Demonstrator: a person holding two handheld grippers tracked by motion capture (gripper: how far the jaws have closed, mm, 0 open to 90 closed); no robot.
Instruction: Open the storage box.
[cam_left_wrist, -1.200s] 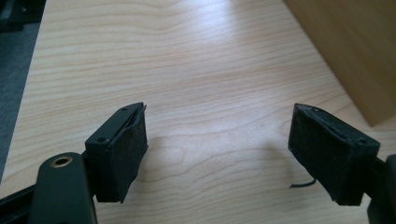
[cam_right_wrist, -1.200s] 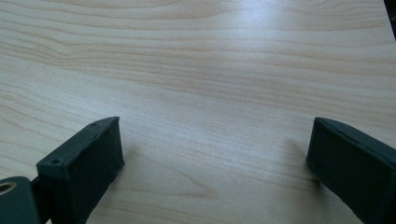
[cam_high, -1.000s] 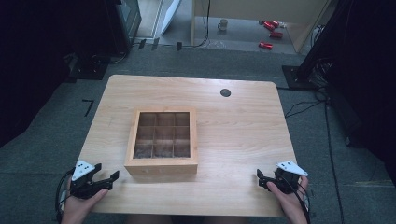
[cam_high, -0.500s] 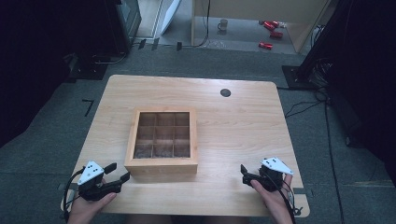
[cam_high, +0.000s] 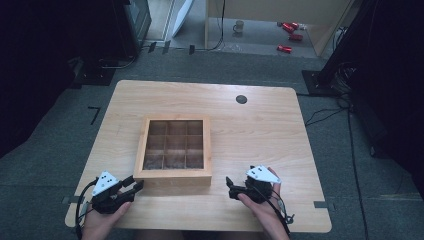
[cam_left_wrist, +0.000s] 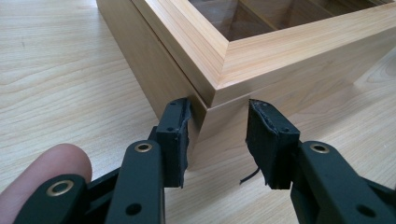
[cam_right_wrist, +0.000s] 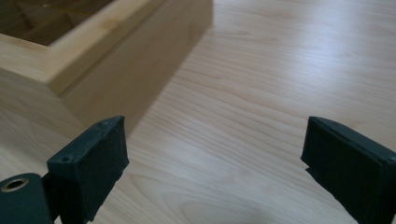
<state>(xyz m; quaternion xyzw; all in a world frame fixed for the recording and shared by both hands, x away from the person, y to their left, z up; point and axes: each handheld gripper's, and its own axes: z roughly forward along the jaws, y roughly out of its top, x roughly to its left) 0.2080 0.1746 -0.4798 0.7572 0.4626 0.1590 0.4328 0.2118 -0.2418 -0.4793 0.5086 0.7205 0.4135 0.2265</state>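
Note:
A light wooden box (cam_high: 172, 173) with a glass-topped lid and a grid of compartments sits mid-table. My left gripper (cam_high: 136, 186) is at its near left corner. In the left gripper view its jaws have just been closing, and the left gripper (cam_left_wrist: 217, 135) now has that corner of the box (cam_left_wrist: 289, 60) between its pads, one on each face. My right gripper (cam_high: 229, 187) lies just right of the near right corner. In the right gripper view the right gripper (cam_right_wrist: 212, 154) stands wide open over bare tabletop, with the box (cam_right_wrist: 116, 60) ahead on its left.
The wooden table (cam_high: 260, 130) has a small black round insert (cam_high: 241, 99) near its far edge. Beyond the table, on the floor, lie red objects (cam_high: 287, 35) and a mug (cam_high: 239, 25). Dark equipment stands at both sides.
Both hands moved inward toward the box. The left jaws went from wide open to closed around the near left corner. The right gripper slid left to the near right corner, still open.

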